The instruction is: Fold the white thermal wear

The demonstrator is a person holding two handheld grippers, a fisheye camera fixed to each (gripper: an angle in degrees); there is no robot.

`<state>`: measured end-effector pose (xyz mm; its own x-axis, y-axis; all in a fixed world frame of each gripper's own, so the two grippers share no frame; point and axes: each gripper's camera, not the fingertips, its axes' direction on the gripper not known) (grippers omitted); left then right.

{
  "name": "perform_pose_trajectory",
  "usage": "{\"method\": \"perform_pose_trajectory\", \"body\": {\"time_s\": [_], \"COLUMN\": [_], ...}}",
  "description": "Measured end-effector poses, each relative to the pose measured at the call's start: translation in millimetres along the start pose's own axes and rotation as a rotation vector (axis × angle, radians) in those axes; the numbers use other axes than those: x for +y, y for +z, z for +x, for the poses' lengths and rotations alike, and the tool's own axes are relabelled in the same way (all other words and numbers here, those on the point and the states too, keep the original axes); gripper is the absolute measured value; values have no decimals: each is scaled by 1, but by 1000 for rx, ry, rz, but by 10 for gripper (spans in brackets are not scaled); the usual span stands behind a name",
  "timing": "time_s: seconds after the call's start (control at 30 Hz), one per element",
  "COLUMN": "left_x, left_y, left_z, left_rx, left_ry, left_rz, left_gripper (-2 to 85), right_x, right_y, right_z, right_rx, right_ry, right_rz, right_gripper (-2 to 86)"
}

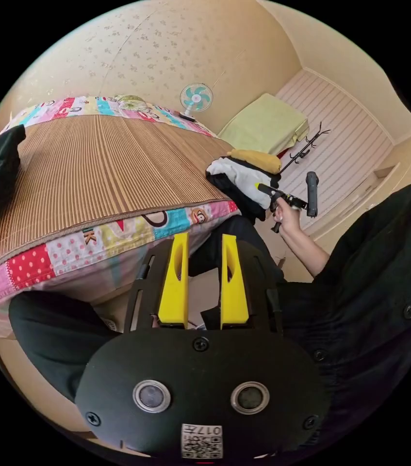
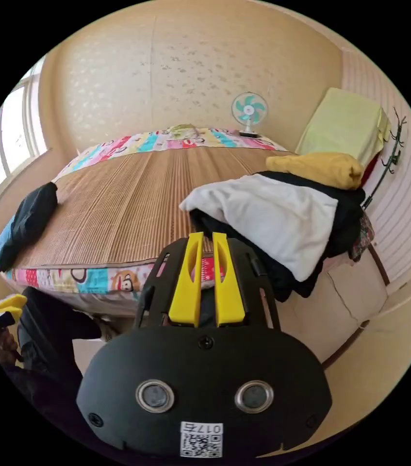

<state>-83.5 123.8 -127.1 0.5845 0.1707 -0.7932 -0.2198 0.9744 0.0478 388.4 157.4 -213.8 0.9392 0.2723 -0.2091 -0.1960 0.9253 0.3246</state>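
My left gripper (image 1: 206, 242) was held short of the bed's near edge, yellow jaws parted by a moderate gap, nothing between them. Past the jaw tips lay my own dark-clothed legs (image 1: 55, 325) and the patchwork sheet (image 1: 93, 242) at the mattress edge.

My right gripper (image 2: 207, 241) had its jaws nearly together, a narrow slit left between them, nothing gripped. In the left gripper view it showed off to the side in my hand (image 1: 287, 218), just beside the clothes pile.

The white thermal wear (image 2: 273, 218) lay draped over the pile of clothes at the bed's corner, unfolded, one edge hanging down over the dark garments (image 2: 292, 284) beneath it. Neither gripper touched it; the right jaw tips were near its lower edge but apart from it. In the left gripper view it showed as a white patch (image 1: 237, 177) in the same heap.

A mustard-yellow garment (image 2: 319, 170) rested on top of the pile, behind the white piece. A bamboo mat (image 2: 137, 208) covered most of the bed. A dark folded item with a blue edge (image 2: 23, 225) sat on the mat's far side near the window. A small fan (image 2: 249, 110) stood at the head end by the wall. A pale green cover (image 2: 346, 124) leaned near the panelled wall.
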Motion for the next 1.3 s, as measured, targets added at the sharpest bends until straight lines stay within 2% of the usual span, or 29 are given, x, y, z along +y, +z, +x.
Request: {"method": "perform_pose_trajectory", "body": {"time_s": [0.1, 0.2, 0.27, 0.37, 0.47, 0.53, 0.63, 0.77, 0.9, 1.0, 1.1, 1.17, 1.23, 1.3], "left_x": [-17, -31, -32, -23, -12, -4, -3, -5, -3, -3, -2, -3, -6, -9], "left_y": [30, 40, 37, 28, 20, 10, 4, 12, 23, 23, 26, 31, 38, 41], "left_z": [18, 43, 58, 70, 63, 54, 52, 60, 67, 64, 55, 50, 46, 46], "left_rx": [78, 60, -14, -113, -193, -241, -282, -320, -330, -338, -318, -300, -272, -262], "left_ry": [41, 95, 133, 147, 54, -43, -76, -61, -44, -66, -108, -131, -144, -139], "left_rz": [-52, -70, -49, -17, 12, 78, 132, 124, 98, 99, 88, 68, 44, 33], "left_gripper": [100, 99, 94, 87, 78, 76, 77, 76, 72, 70, 69, 69, 69, 69], "right_x": [-16, -26, -31, -26, -34, -45, -51, -30, 33, 58, 37, 9, -31, -53], "right_y": [-9, 26, 55, 68, 40, 12, -11, -30, -23, -1, 18, 34, 61, 77], "right_z": [97, 147, 151, 131, 77, 17, -68, -164, -236, -251, -205, -169, -122, -85], "right_rx": [12, -96, -205, -151, -175, -379, -538, -754, -895, -810, -810, -718, -454, -310], "right_ry": [223, 299, 270, 376, 374, 311, 135, -107, -289, -374, -239, -161, -47, 37], "right_rz": [36, -62, -119, -17, 153, 253, 286, 227, 28, -152, -85, -39, -50, -52], "right_gripper": [86, 101, 97, 74, 48, 40, 35, 32, 27, 21, 20, 26, 51, 72]}}
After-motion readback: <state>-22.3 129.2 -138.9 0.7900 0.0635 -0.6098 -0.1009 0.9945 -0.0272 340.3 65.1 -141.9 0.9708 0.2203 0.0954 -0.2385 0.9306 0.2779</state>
